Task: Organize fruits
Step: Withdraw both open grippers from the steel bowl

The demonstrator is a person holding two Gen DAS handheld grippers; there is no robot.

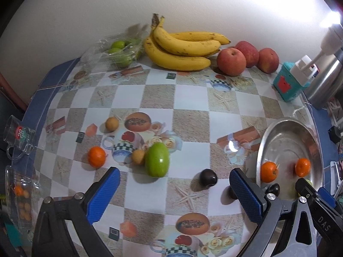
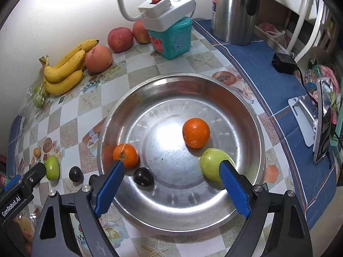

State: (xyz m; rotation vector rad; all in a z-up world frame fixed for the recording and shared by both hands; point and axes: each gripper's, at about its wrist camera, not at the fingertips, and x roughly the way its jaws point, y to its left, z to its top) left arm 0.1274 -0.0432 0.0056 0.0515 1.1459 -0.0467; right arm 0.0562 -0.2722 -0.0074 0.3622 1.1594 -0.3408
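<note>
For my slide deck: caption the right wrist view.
Open right gripper above round steel bowl holding two oranges, green fruit and dark plum.

I saw the metal bowl was bare steel with a dull polish, finely scratched, throwing back a white glare. The tabletop wore a smooth printed plastic cloth with a faint sheen. The oranges had a dimpled, glossy peel; the green fruit in the bowl was smooth and waxy, and the dark plum shone too. On my right hand-held gripper the finger pads looked like blue textured rubber – cross-hatched, matt – on matt black plastic arms. The kettle was brushed steel, the bananas matt and speckled, the limes' bag crinkled clear plastic.
</note>
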